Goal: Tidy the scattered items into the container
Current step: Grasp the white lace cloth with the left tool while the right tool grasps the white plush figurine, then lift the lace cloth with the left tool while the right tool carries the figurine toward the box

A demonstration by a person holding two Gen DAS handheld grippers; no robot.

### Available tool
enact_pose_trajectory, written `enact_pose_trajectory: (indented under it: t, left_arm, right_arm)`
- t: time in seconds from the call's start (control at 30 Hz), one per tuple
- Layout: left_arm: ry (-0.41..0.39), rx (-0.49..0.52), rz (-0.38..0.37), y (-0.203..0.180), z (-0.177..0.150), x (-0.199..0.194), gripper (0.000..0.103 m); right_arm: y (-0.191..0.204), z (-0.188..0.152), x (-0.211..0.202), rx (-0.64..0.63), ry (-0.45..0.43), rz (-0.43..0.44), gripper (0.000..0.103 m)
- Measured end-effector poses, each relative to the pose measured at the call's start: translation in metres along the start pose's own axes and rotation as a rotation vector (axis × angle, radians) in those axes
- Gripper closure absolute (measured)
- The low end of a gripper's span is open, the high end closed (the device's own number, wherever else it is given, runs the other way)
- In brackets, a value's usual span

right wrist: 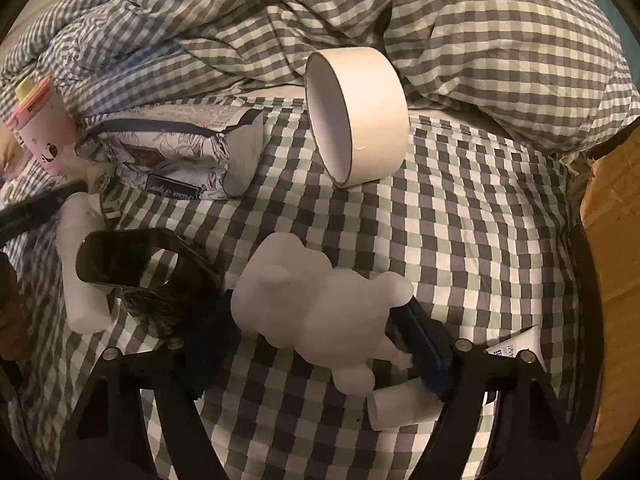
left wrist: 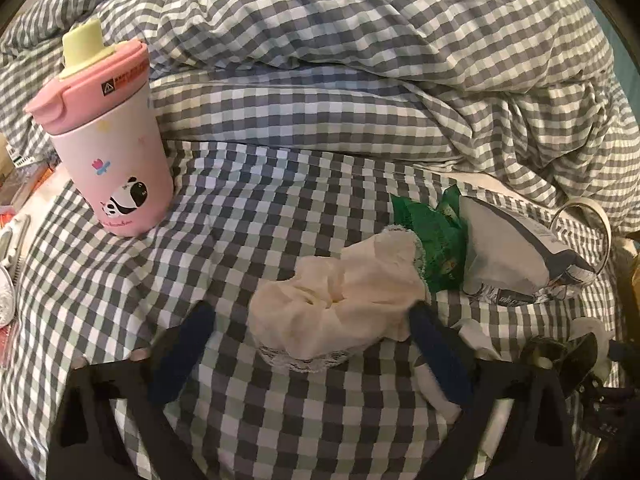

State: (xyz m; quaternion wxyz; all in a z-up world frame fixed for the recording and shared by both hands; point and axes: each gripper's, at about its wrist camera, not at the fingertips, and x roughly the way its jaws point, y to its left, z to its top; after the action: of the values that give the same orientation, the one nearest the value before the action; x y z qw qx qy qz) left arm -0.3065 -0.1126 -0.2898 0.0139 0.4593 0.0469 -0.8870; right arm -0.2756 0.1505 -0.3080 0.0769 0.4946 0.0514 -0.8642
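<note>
Bed (left wrist: 248, 216) in gingham sheet, one rumpled duvet (left wrist: 400, 40) piled along its far edge. One brown cardboard box (right wrist: 612, 240) at the bed's right edge; only its wall shows.

Counts, big to small:
- 1 pink cup (left wrist: 108, 136), upright, panda print, yellow spout up, near the bed's left edge.
- 1 printed pouch (right wrist: 168, 160), long axis left-right, lying flat mid-bed.
- 1 tape core (right wrist: 356, 116), on its rim, open end facing left and toward the camera, just before the duvet.
- 1 cream cloth (left wrist: 340, 300), crumpled, lace hem toward the camera, long axis roughly left-right.
- 1 white foam lump (right wrist: 316, 308), bumpy, long axis upper left to lower right.
- 1 black clip-like piece (right wrist: 136, 268), just left of the lump; can't tell what it is.
- 1 green wrapper (left wrist: 436, 240), touching the cloth's right end, beside the pouch.
- 2 white foam cylinders: one (right wrist: 80, 280) left of the black piece, one (right wrist: 400, 404) below the lump.

Left gripper (left wrist: 316, 344): jaws wide, straddling the cloth. Right pad (left wrist: 436, 352) touches the cloth's edge, left pad (left wrist: 188, 344) clear of it. No squeeze.

Right gripper (right wrist: 320, 344): jaws astride the lump, both pads at its sides. Can't tell if they're pressing.
</note>
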Motion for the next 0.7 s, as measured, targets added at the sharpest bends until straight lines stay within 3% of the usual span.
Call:
enact_pose_trajectory:
  t: [0.03, 0.13, 0.2, 0.4, 0.7]
  left_arm:
    - [0.018, 0.016, 0.011, -0.003, -0.001, 0.003, 0.045]
    - [0.024, 0.036, 0.003, -0.009, -0.004, 0.004, 0.074]
    - [0.024, 0.045, 0.005, -0.011, -0.005, 0.002, 0.085]
    - [-0.008, 0.037, -0.009, -0.006, -0.003, -0.022, 0.091]
    - [-0.124, 0.027, -0.029, -0.009, 0.001, -0.096, 0.091]
  right_arm:
    - [0.001, 0.001, 0.001, -0.001, 0.001, 0.003, 0.025]
    - [0.0, 0.0, -0.002, 0.003, -0.005, 0.015, 0.026]
    - [-0.001, -0.001, -0.005, 0.011, -0.01, 0.023, 0.026]
    - [-0.006, -0.005, -0.025, 0.028, -0.044, 0.036, 0.026]
    - [-0.016, -0.008, -0.073, 0.057, -0.115, 0.042, 0.026]
